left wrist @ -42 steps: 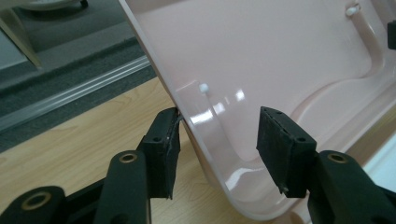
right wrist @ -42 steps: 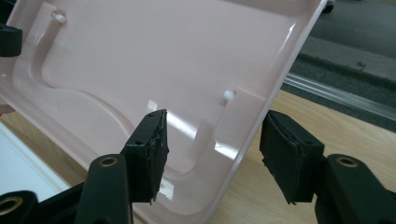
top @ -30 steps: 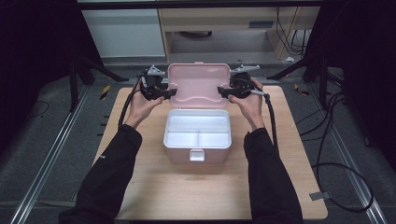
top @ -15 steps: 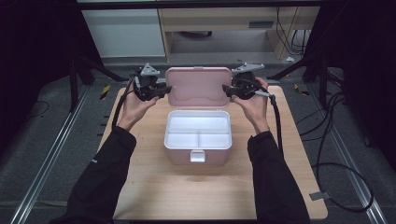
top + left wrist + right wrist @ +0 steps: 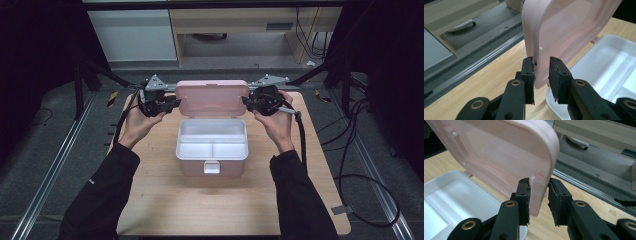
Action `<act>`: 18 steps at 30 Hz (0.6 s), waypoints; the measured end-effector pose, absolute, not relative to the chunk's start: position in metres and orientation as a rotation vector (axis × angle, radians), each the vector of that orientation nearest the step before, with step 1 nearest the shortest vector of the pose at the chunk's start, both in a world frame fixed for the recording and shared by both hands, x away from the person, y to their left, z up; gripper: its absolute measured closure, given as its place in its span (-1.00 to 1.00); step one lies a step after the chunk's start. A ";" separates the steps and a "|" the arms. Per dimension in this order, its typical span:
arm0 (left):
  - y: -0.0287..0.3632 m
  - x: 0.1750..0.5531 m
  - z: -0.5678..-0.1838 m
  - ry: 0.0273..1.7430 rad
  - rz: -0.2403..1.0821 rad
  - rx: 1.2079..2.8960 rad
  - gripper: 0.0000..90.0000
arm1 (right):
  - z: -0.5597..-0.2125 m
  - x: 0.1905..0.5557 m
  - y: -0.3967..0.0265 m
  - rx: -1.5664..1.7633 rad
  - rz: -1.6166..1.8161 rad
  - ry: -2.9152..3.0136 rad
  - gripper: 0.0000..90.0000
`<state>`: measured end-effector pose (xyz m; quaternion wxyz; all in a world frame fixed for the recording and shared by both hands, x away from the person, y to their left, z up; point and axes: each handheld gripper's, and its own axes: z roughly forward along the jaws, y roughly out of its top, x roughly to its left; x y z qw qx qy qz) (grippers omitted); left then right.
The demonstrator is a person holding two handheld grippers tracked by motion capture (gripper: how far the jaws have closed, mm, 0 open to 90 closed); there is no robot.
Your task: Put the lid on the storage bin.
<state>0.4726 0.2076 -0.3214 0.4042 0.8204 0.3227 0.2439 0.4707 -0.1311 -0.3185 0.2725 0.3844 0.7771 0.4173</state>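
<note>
Jaws: I'm closing both pairs around the raised pink lid, pads not pressing yet | lid standing over its box on table | risk: thin rim slipping out, lid slamming.

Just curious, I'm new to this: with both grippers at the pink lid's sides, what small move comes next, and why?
Probably finish closing both. The left gripper and right gripper each straddle a side edge of the upright lid; their jaws have just been closing, yet a gap seems to remain, so neither grips firmly.
</note>
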 end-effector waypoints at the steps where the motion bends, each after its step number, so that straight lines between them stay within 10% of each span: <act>1: 0.207 0.469 -0.322 0.807 0.620 2.080 0.65 | -0.319 0.468 -0.132 1.027 1.122 2.092 0.61; 18: 0.211 0.428 -0.339 0.735 0.639 2.135 0.78 | -0.341 0.421 -0.142 0.938 1.122 2.147 0.82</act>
